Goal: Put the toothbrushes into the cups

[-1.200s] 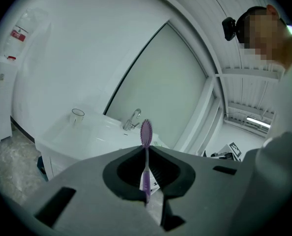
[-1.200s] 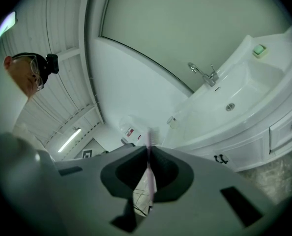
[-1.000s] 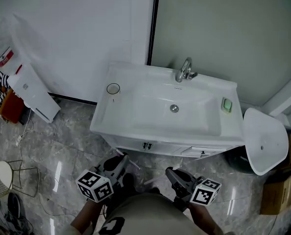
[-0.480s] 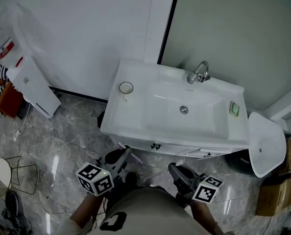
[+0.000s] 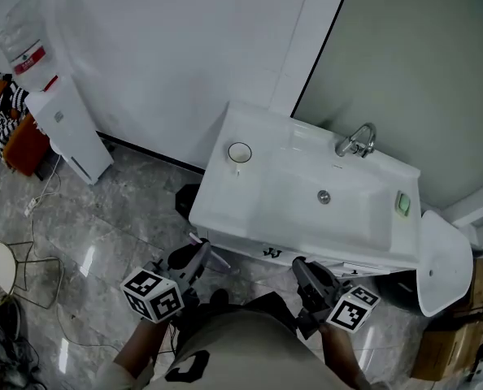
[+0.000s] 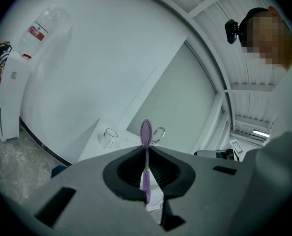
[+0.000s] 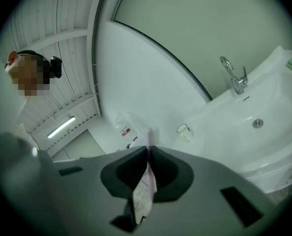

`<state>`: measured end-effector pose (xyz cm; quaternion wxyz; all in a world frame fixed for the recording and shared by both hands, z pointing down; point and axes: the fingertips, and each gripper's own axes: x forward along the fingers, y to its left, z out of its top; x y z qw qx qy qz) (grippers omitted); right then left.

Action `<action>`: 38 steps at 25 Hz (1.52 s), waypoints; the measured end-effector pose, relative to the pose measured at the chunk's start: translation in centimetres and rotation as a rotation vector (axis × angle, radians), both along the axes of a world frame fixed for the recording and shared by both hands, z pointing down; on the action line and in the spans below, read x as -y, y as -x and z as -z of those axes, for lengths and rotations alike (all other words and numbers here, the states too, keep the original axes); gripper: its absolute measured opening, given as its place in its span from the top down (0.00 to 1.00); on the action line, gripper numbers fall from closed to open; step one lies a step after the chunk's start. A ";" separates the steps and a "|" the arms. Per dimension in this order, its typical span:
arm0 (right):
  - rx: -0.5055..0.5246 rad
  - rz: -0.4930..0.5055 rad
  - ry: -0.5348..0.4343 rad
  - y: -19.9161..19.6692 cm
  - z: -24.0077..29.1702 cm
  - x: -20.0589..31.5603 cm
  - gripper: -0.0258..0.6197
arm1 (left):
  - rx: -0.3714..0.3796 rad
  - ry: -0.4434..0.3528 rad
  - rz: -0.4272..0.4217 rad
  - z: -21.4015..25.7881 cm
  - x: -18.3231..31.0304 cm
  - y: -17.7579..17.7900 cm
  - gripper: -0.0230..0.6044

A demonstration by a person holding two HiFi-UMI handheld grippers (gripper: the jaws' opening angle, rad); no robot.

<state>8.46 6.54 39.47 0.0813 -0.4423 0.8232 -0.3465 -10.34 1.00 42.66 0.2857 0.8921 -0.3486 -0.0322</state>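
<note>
The purple toothbrush (image 6: 146,132) is pinched in the left claw (image 6: 145,150), bristle head poking out past the jaws, long axis along the claw's own line. A pale pink toothbrush (image 7: 149,140) sits clamped the same way in the right claw (image 7: 148,151). Both are held low before the sink (image 5: 225,210), well apart from the one glass cup (image 5: 239,153) I can see on its back left corner. Each brush, I judge, should be stood over the cup's mouth and lowered inside before the jaws part.
</note>
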 end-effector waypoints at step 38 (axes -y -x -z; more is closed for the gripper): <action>0.133 0.187 -0.227 -6.1 5.7 29.2 0.92 | 0.188 0.058 0.351 1.1 14.4 -3.4 0.91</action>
